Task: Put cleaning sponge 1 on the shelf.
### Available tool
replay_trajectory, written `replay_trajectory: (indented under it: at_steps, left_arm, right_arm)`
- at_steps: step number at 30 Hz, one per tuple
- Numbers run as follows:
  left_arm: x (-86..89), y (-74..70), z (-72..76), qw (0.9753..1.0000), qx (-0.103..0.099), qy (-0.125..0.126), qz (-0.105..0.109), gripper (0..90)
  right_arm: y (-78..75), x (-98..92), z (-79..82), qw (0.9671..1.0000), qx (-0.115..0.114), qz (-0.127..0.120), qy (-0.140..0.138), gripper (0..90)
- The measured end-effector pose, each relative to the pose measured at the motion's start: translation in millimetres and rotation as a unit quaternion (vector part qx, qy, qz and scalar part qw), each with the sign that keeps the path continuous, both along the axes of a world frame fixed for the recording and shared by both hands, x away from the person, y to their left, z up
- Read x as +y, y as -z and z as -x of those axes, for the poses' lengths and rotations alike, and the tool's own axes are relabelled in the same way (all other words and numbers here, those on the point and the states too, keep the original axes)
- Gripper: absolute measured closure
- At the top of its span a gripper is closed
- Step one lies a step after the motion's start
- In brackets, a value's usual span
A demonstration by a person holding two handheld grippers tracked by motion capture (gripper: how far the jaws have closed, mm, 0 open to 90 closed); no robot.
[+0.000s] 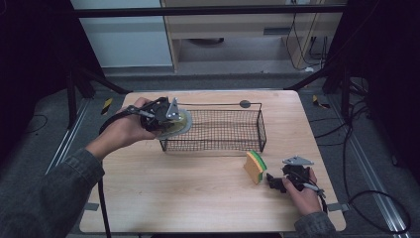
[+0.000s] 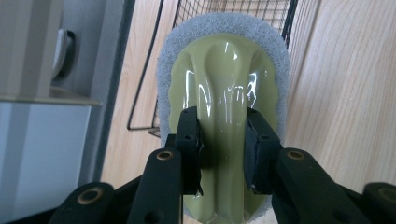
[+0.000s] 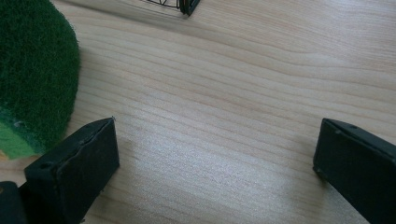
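- Left gripper [image 1: 166, 116] is up over the left end of the wire basket [image 1: 218, 130], jaws clamped on the ridged handle of a scrubber [image 2: 223, 93]; scrubber sits at/above the basket's left rim, off the table.
- Right gripper [image 1: 278, 182] rests low on the table [image 1: 188, 188] nr the front-right, jaws wide apart w/ bare wood between them, gripping nothing.
- Sponge [image 1: 255, 166] stands on edge just left of the right gripper, in front of the basket's right corner; not touching the jaws.
- Room: broad bare wood across front and centre; less space betw. basket and back edge.
- Materials: scrubber = glossy olive plastic top, oval, w/ grey fuzzy pad ringing it. Basket = thin black wire mesh, rectangular, w/ a raised bar at the back. Sponge = yellow foam w/ coarse green scouring face. Table = pale wood grain.
- Hidden: scrubber's underside unseen; its near end cut off in the left gripper view. Sponge cropped at the edge of the right gripper view.
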State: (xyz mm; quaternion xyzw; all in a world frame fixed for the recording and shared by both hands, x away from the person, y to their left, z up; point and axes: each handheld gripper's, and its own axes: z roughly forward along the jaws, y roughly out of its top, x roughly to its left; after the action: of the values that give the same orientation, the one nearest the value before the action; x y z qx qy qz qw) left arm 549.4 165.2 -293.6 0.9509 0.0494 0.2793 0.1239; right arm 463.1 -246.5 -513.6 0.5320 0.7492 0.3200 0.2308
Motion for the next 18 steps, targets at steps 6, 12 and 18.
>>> replay_trajectory:
  at_steps: [6,12,18]
  left_arm:
    - [-9.2,-1.3,-3.7,0.9998,-0.017,0.007,0.005,70.6]
    - [-17.4,4.8,-11.9,0.9992,-0.038,0.009,0.003,70.5]
    - [-29.5,9.6,-22.1,0.9993,-0.035,0.012,0.003,70.6]
  right_arm:
    - [0.0,0.0,0.0,1.0000,0.000,0.000,0.000,0.4]
    - [-0.1,-0.2,1.0,1.0000,0.000,0.004,-0.001,0.5]
    - [-0.1,0.0,1.5,1.0000,0.001,0.003,-0.002,0.4]
